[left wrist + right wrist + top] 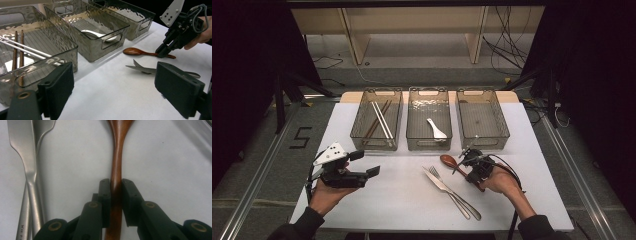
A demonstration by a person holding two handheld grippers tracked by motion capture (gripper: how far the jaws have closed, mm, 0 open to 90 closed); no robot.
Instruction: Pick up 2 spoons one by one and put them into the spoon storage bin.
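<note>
The right gripper has its fingers clamped on the handle of the wooden spoon, which lies on the counter at 6 o'clock from the centre bin. That bin holds a white spoon. The left bin holds chopsticks. The left gripper has its fingers open and grips nothing.

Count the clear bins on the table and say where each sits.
3, in a row across the table's far side: the left bin holds chopsticks, the middle bin a white spoon, and the right bin looks empty.
</note>
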